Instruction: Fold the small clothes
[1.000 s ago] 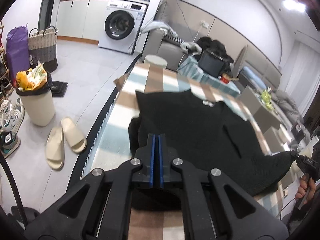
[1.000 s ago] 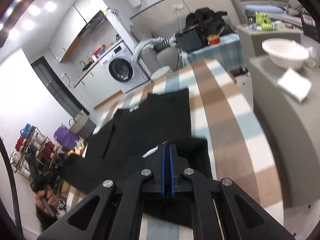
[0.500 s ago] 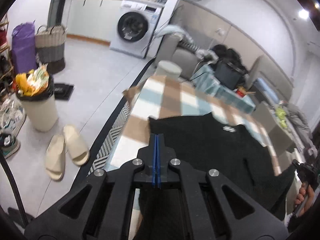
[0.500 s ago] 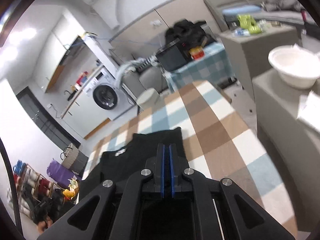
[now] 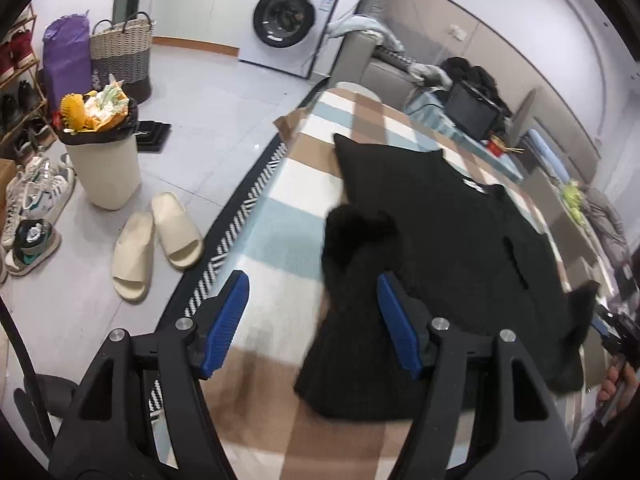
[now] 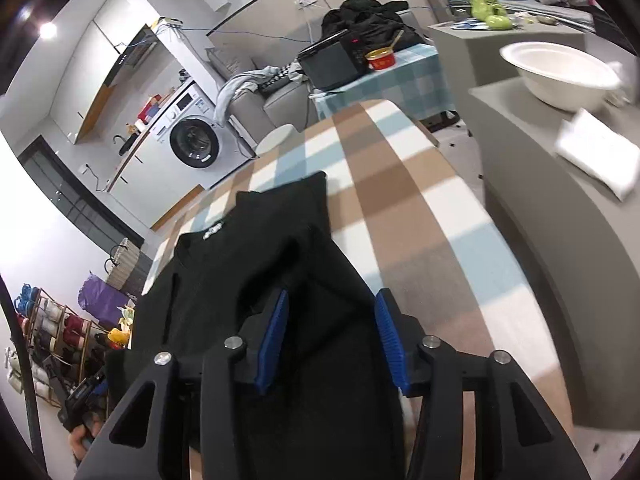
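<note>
A black knitted sweater (image 5: pixel 448 232) lies spread on the checked table (image 5: pixel 288 248), collar label toward the far end. My left gripper (image 5: pixel 310 320) hangs over its near left sleeve (image 5: pixel 352 292), jaws opening, blue pads clear of the cloth that lies crumpled between them. In the right wrist view the same sweater (image 6: pixel 248 264) fills the middle. My right gripper (image 6: pixel 332 340) is over its near right part, jaws opening, with black cloth between the pads but not pressed. The other hand-held gripper shows at each view's edge.
Left of the table is tiled floor with a striped rug edge (image 5: pixel 236 232), slippers (image 5: pixel 156 240), a full bin (image 5: pixel 100 160), shoes and baskets. A washing machine (image 5: pixel 288 20) stands at the back. Right of the table a grey counter (image 6: pixel 560 240) carries a white bowl (image 6: pixel 560 76).
Both grippers went from shut on the sweater's near edges to open and dropped lower toward the table. The lifted cloth has fallen back, the left sleeve now bunched.
</note>
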`<action>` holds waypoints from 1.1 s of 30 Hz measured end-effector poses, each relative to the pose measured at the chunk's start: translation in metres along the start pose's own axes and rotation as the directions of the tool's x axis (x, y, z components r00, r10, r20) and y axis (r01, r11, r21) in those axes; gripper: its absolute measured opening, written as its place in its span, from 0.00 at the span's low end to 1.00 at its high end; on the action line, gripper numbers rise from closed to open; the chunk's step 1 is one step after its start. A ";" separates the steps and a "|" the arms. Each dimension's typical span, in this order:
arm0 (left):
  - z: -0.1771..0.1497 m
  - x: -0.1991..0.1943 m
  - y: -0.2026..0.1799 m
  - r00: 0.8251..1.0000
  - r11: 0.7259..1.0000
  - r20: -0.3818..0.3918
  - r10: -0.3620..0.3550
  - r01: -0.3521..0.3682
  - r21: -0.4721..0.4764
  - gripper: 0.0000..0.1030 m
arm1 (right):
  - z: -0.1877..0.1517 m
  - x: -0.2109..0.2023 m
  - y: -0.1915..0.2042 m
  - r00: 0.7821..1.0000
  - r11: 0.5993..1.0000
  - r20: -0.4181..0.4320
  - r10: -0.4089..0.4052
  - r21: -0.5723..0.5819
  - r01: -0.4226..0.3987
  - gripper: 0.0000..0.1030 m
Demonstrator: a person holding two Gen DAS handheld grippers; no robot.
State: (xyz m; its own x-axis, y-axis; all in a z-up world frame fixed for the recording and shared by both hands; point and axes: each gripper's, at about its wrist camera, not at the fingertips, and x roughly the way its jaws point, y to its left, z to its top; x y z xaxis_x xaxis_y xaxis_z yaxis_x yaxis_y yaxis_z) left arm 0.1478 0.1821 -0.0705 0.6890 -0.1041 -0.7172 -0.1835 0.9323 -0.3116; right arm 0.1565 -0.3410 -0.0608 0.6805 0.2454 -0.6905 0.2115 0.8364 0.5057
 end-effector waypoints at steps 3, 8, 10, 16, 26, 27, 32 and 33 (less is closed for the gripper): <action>-0.016 -0.008 -0.004 1.000 0.999 -0.022 -0.010 0.010 0.033 0.61 | -0.009 -0.005 -0.008 1.000 1.000 -0.013 0.004 0.026 -0.004 0.46; -0.033 -0.014 -0.015 0.997 0.996 -0.063 -0.052 0.056 0.071 0.55 | -0.019 -0.003 -0.008 0.997 0.997 -0.040 0.065 0.050 -0.063 0.46; -0.035 -0.011 -0.023 0.995 0.993 -0.078 -0.062 0.069 0.097 0.38 | -0.022 0.001 -0.003 0.993 0.993 -0.054 0.106 0.061 -0.102 0.46; -0.032 -0.016 -0.032 0.995 0.990 -0.067 -0.076 0.084 0.117 0.08 | -0.022 0.016 0.024 0.976 0.981 -0.106 0.190 0.050 -0.185 0.49; 0.035 -0.043 -0.039 0.980 0.981 0.067 -0.185 0.180 0.074 0.07 | 0.002 0.041 0.058 0.976 0.983 -0.122 0.182 0.047 -0.177 0.51; 0.042 -0.041 -0.042 0.979 0.980 0.074 -0.189 0.183 0.077 0.07 | 0.005 0.044 0.057 0.982 0.988 -0.115 0.149 0.047 -0.145 0.34; 0.081 -0.029 -0.051 0.973 0.978 0.113 -0.203 0.195 0.072 0.07 | 0.023 0.044 0.056 0.990 0.990 -0.050 0.130 0.066 -0.126 0.04; 0.088 -0.025 -0.051 0.971 0.978 0.121 -0.205 0.198 0.065 0.07 | 0.031 0.040 0.054 0.990 0.987 -0.012 0.139 0.085 -0.138 0.04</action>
State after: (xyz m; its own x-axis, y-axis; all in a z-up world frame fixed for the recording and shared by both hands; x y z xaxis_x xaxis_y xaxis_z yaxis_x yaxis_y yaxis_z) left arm 0.2013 0.1675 0.0179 0.7920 -0.2503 -0.5569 0.0030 0.9137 -0.4064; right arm 0.2170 -0.3013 -0.0444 0.6949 0.3652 -0.6194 0.1745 0.7500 0.6380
